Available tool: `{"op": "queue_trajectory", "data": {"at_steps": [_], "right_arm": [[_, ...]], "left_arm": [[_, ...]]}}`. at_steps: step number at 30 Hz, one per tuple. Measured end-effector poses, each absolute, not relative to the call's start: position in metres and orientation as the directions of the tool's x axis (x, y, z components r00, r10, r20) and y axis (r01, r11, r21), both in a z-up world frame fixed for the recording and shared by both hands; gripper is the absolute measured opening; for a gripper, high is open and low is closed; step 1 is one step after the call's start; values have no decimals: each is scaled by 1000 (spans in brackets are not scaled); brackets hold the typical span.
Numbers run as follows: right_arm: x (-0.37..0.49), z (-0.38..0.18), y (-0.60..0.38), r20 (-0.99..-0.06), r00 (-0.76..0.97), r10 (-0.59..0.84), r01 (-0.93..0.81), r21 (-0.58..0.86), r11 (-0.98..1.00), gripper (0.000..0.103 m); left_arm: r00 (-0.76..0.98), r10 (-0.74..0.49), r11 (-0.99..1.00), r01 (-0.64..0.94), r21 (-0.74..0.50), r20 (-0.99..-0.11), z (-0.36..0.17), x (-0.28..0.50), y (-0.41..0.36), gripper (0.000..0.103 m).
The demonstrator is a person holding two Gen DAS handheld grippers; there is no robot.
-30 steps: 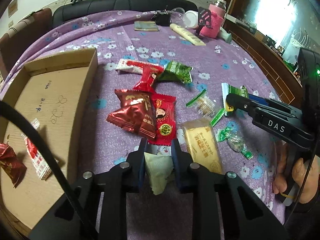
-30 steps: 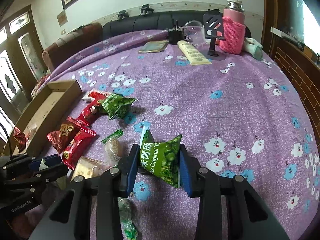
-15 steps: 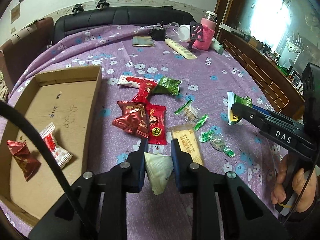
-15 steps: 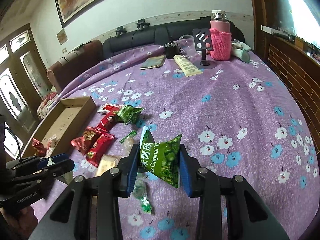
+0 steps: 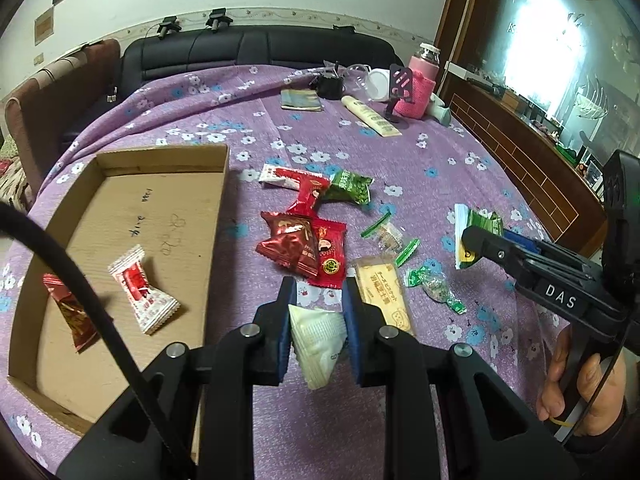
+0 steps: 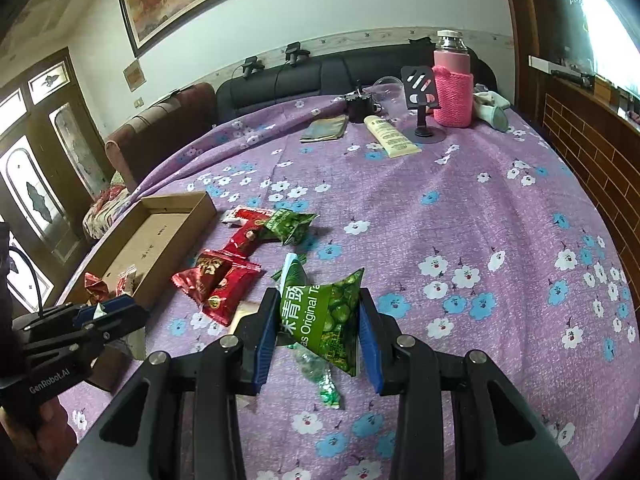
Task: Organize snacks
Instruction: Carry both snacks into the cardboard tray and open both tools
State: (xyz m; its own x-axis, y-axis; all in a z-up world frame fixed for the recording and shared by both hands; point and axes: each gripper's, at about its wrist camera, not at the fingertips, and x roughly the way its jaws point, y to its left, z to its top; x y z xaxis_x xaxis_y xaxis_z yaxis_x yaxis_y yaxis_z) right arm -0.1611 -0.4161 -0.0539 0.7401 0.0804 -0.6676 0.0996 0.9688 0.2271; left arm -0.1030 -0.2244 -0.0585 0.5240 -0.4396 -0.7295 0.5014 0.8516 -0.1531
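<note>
Both grippers had lifted clear of the purple tablecloth [image 5: 440, 184] since a second earlier, the cardboard tray [image 5: 216, 216] now fuller in view at left. Right gripper [image 6: 318, 320] pinched a green pea packet [image 6: 324, 320], left gripper [image 5: 318, 320] a small white sachet [image 5: 318, 340], both aloft. Light, crinkly, probably slippery, they seemed best gripped mid-body.

Snack pile [image 5: 308, 240] right of box [image 5: 132, 216]
</note>
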Motion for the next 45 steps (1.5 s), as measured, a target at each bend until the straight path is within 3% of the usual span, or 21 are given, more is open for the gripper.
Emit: {"op": "queue_trajectory", "data": {"at_steps": [15, 27, 45], "right_arm": [[-153, -43, -397, -638, 756, 145, 53, 280, 958, 37], [-109, -28, -323, -598, 739, 310, -124, 332, 935, 37], [-27, -40, -243, -630, 662, 406, -246, 329, 912, 37]], "left_arm": [[587, -417, 886, 432, -167, -694, -38, -92, -181, 25], [667, -323, 944, 272, -185, -671, -25, -59, -100, 25], [633, -295, 955, 212, -207, -716, -52, -13, -71, 25]]}}
